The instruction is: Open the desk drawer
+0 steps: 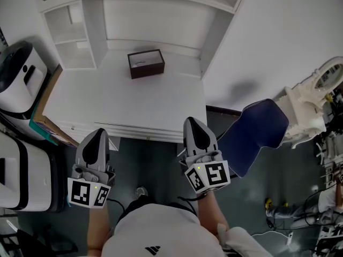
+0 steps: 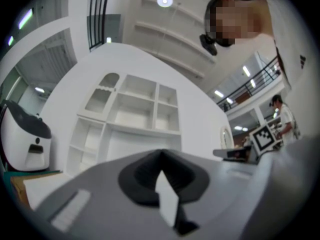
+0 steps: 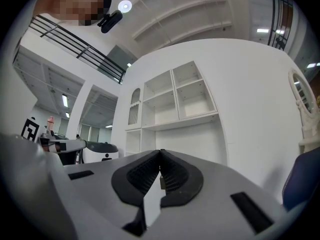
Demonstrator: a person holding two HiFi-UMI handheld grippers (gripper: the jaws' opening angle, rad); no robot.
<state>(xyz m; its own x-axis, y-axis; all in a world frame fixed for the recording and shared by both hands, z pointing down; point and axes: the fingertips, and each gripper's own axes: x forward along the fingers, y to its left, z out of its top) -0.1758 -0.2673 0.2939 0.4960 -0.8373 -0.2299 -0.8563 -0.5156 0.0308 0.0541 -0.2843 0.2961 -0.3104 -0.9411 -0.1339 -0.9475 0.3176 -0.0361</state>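
Observation:
The white desk (image 1: pixel 134 103) lies ahead in the head view, with a narrow white band (image 1: pixel 144 133) along its front edge where the drawer front sits; no handle shows. My left gripper (image 1: pixel 99 133) hovers just off the desk's front left corner, jaws shut and empty. My right gripper (image 1: pixel 193 122) is at the front right corner, its tip over the desk edge, also shut with nothing held. In the left gripper view the left gripper (image 2: pixel 161 153) points slightly upward at the white shelves (image 2: pixel 135 109). The right gripper (image 3: pixel 160 151) likewise faces the shelf unit (image 3: pixel 175 99).
A dark brown box (image 1: pixel 146 63) sits at the back of the desk. A white and black appliance (image 1: pixel 19 74) and a white case (image 1: pixel 24 175) stand left. A blue chair (image 1: pixel 254 133) and a white ornate piece of furniture (image 1: pixel 313 103) are right. The person's body is below.

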